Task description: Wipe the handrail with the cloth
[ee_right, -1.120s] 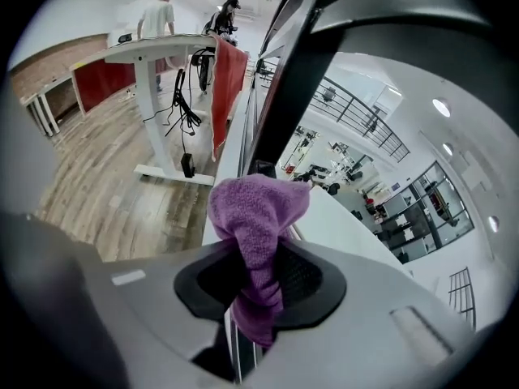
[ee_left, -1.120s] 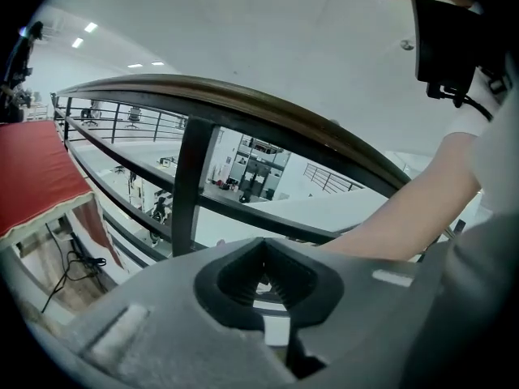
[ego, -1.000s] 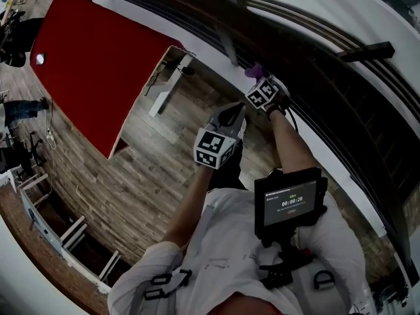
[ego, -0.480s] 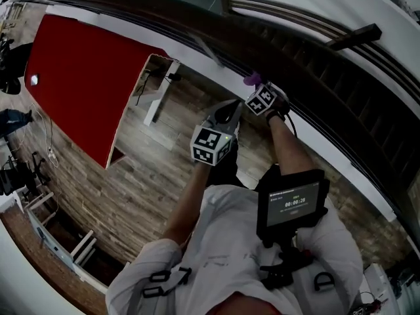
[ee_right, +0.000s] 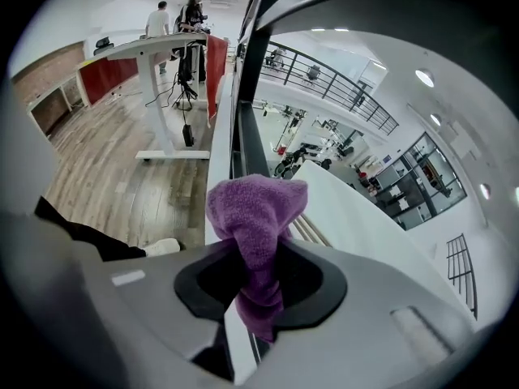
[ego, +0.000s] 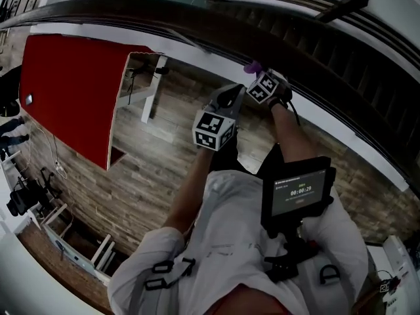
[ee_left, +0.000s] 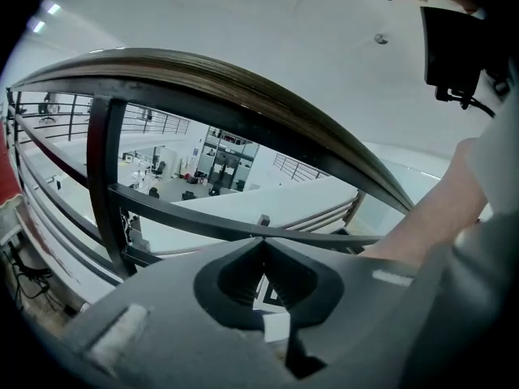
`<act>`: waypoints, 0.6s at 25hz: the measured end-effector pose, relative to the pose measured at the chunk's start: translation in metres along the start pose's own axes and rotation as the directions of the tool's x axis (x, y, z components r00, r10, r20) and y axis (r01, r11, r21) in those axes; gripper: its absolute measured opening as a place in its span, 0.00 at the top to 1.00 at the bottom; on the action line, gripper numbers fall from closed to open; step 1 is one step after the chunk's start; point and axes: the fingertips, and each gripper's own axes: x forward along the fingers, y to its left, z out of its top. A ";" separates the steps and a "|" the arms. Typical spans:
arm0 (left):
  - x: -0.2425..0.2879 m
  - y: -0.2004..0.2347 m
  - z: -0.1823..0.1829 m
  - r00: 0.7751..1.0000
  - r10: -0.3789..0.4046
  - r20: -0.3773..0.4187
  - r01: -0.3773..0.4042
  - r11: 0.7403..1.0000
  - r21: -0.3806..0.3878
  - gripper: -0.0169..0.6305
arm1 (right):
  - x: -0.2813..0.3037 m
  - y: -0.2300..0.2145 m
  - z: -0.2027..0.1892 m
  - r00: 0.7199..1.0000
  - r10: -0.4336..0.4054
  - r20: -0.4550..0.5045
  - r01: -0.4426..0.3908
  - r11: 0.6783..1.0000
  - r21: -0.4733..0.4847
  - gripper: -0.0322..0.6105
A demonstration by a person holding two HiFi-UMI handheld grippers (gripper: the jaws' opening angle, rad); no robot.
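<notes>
My right gripper (ego: 257, 76) (ee_right: 258, 245) has its jaws clamped on the purple fluffy cloth (ego: 251, 66) (ee_right: 256, 205). The cloth bunches out past the tips toward 12 o'clock in the right gripper view, and a tail hangs down into the hollow behind the jaws. In the head view, the cloth pokes out at the gripper's 11 o'clock, close up against the near edge of the dark curved wood-topped handrail (ego: 98, 6) (ee_left: 243, 87). I can't tell if it actually touches the rail.

My left gripper (ego: 235, 94) (ee_left: 263, 243) has its tips pressed together with nothing between them. It sits near the right gripper at about its 8 o'clock in the head view, apart from the cloth. It points up toward the rail, which arcs across at 12 o'clock in the left gripper view.

A red flat panel (ego: 65, 90) is at 9 o'clock over the wood plank floor (ego: 151, 176).
</notes>
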 end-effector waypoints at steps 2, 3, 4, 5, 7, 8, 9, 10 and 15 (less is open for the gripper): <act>0.003 -0.014 0.001 1.000 -0.012 -0.003 0.012 1.000 0.011 0.97 | -0.009 -0.003 -0.018 1.000 -0.008 -0.007 0.009 1.000 0.011 0.81; 0.005 -0.023 0.002 1.000 -0.016 -0.006 0.016 1.000 0.016 0.97 | -0.015 -0.005 -0.028 1.000 -0.014 -0.009 0.014 1.000 0.013 0.81; 0.008 -0.033 0.003 1.000 -0.021 -0.008 0.021 1.000 0.021 0.97 | -0.021 -0.008 -0.039 1.000 -0.021 -0.012 0.021 1.000 0.016 0.80; 0.010 -0.042 0.004 1.000 -0.025 -0.011 0.026 0.999 0.026 0.97 | -0.027 -0.011 -0.049 1.000 -0.027 -0.016 0.027 0.999 0.018 0.80; 0.015 -0.051 0.004 0.999 -0.038 -0.019 0.038 0.999 0.029 0.97 | -0.033 -0.016 -0.063 0.999 -0.038 -0.026 0.039 0.999 0.023 0.80; 0.016 -0.051 0.003 0.999 -0.046 -0.024 0.046 0.999 0.029 0.97 | -0.034 -0.016 -0.066 0.999 -0.041 -0.031 0.041 0.999 0.025 0.80; 0.018 -0.052 0.002 0.998 -0.054 -0.030 0.055 0.998 0.029 0.97 | -0.034 -0.016 -0.069 0.998 -0.041 -0.037 0.042 0.999 0.027 0.80; 0.020 -0.053 -0.001 0.997 -0.062 -0.036 0.064 0.998 0.030 0.97 | -0.034 -0.016 -0.072 0.998 -0.042 -0.041 0.043 0.999 0.029 0.80; 0.033 -0.075 -0.016 0.992 -0.105 -0.068 0.108 0.993 0.048 0.97 | -0.039 -0.016 -0.103 0.996 -0.059 -0.059 0.063 0.997 0.055 0.80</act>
